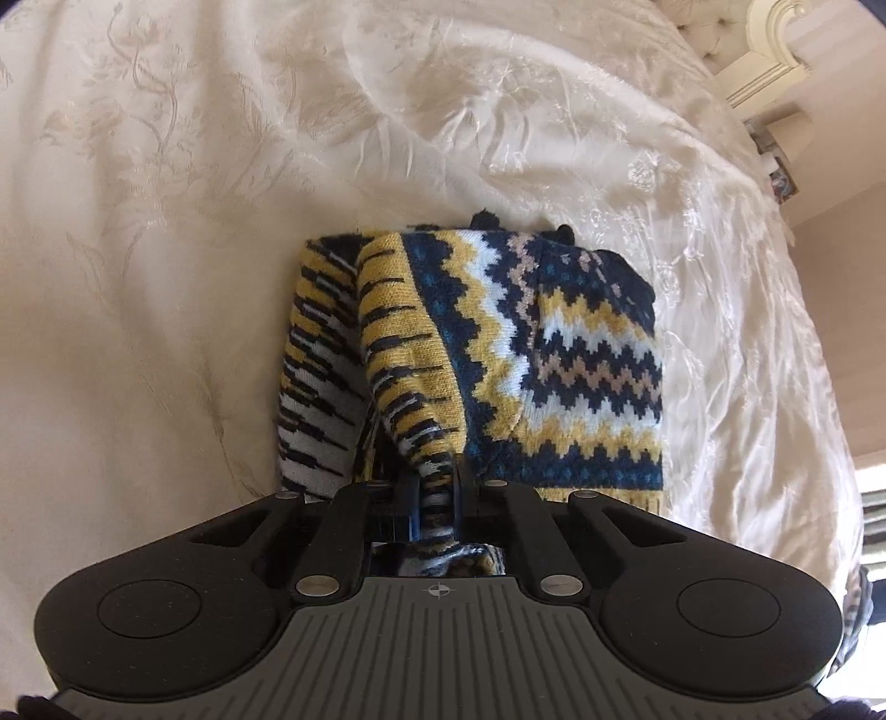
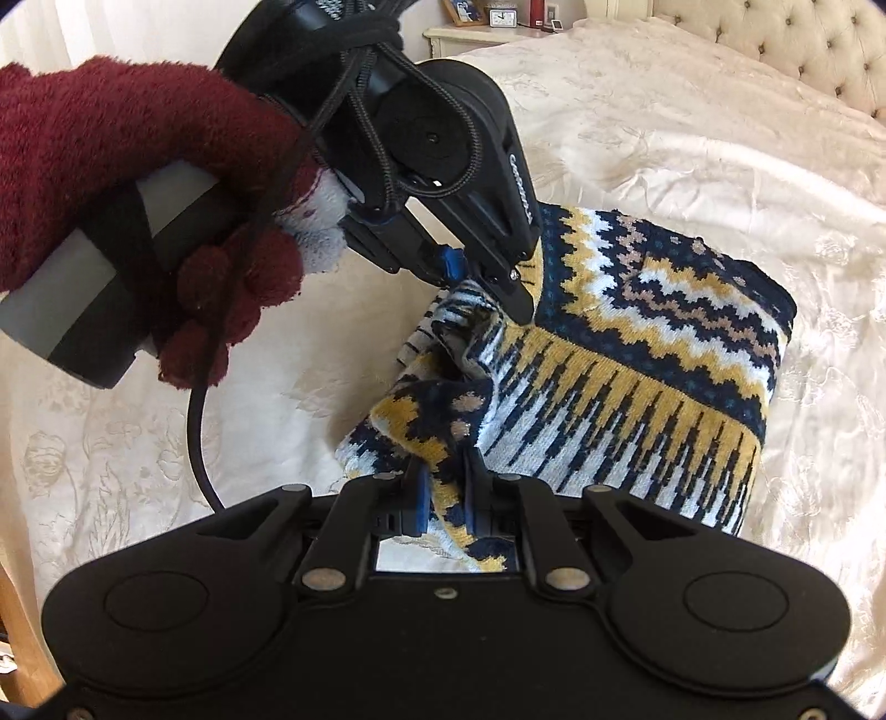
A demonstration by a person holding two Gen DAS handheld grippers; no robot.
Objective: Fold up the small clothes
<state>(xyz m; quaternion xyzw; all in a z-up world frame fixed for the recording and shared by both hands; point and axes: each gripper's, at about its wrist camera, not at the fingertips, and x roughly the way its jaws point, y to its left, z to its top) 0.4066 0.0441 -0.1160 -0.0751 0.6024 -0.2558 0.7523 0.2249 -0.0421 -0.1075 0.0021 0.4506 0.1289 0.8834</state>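
Note:
A small knitted sweater (image 1: 554, 343) in navy, yellow and white zigzags lies partly folded on the cream bedspread (image 1: 166, 221). My left gripper (image 1: 437, 482) is shut on a striped edge of it, lifted off the bed. In the right wrist view the same sweater (image 2: 637, 360) lies ahead, and my right gripper (image 2: 446, 487) is shut on its near corner. The left gripper (image 2: 487, 293) shows there too, held by a hand in a dark red glove (image 2: 127, 183), pinching the sweater's far left edge.
The bedspread (image 2: 692, 138) spreads all around the sweater. A tufted headboard (image 2: 775, 50) stands at the back right, and a bedside table (image 2: 476, 33) with a clock and a frame at the back. A black cable (image 2: 196, 437) hangs from the left gripper.

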